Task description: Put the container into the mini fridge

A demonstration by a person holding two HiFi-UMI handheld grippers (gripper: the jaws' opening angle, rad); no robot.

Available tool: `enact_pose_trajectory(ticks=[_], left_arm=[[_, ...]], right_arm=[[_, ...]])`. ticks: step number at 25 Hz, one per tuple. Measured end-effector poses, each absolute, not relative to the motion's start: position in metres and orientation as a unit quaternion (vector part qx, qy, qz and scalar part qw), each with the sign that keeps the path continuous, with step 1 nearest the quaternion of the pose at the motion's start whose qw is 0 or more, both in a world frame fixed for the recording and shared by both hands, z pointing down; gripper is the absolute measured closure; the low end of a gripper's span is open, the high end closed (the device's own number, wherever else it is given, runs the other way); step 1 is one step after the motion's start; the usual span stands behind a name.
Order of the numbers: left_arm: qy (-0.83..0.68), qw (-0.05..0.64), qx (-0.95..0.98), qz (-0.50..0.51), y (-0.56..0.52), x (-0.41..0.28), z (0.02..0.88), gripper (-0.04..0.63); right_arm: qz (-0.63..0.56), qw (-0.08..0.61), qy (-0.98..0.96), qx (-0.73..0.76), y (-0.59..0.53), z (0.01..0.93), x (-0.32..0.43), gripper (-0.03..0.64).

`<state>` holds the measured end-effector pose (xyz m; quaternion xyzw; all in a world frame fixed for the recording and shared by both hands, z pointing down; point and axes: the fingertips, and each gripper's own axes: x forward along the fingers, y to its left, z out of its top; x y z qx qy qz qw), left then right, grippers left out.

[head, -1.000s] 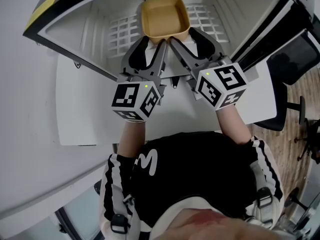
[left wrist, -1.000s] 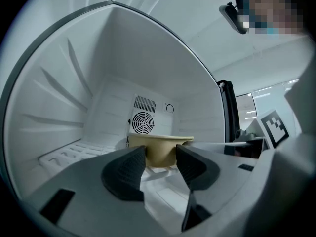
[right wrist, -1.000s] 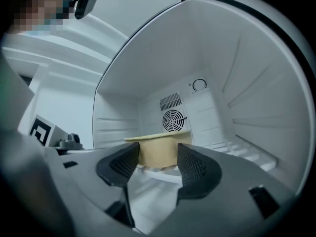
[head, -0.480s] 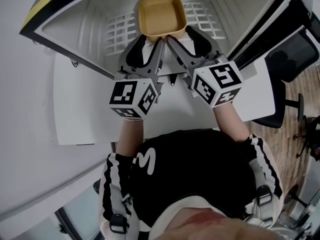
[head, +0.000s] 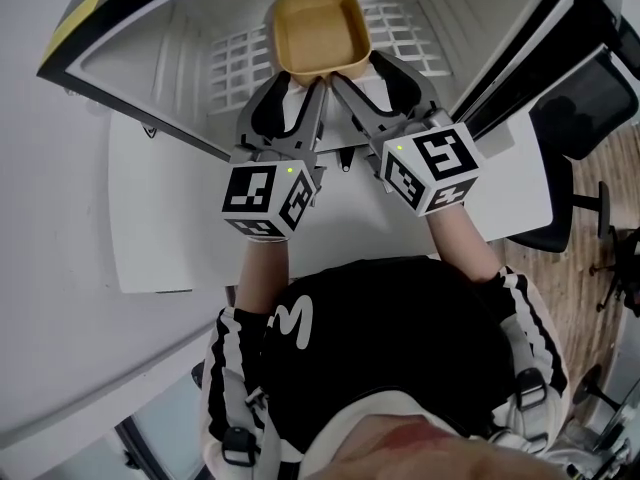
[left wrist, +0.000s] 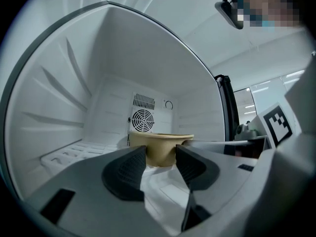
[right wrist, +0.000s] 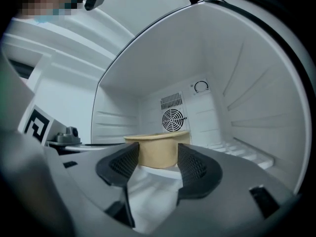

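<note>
container (head: 318, 30) is sitting upright inside mini fridge (head: 185, 68), before rear fan (left wrist: 143, 119) | left claw (left wrist: 161, 151), right claw (right wrist: 158, 149) are gaping spread, pinching nothing | tips possibly touching its near rim

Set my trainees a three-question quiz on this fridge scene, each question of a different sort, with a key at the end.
1. Fill in: the jaws of the left gripper and the right gripper both stand ____, with the container just beyond their tips.
2. True or false: the container is wholly outside the fridge.
3. Which is on the fridge's back wall? A) a round fan grille; B) a bottle; C) a drawer.

Key: 1 open; 2 false; 3 A.
</note>
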<state>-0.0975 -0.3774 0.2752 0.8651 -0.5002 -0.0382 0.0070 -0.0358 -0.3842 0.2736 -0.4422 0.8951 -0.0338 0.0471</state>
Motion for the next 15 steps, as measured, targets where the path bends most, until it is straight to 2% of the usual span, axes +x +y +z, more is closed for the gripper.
enact_pose_trajectory(ticks=[15], left_arm=[[-0.523, -0.016, 0.852, -0.034, -0.3726, -0.1029, 0.2749, 0.4]], right_arm=[[-0.022, 0.061, 0.896, -0.439, -0.3799, 0.2747, -0.0343, 0.376]])
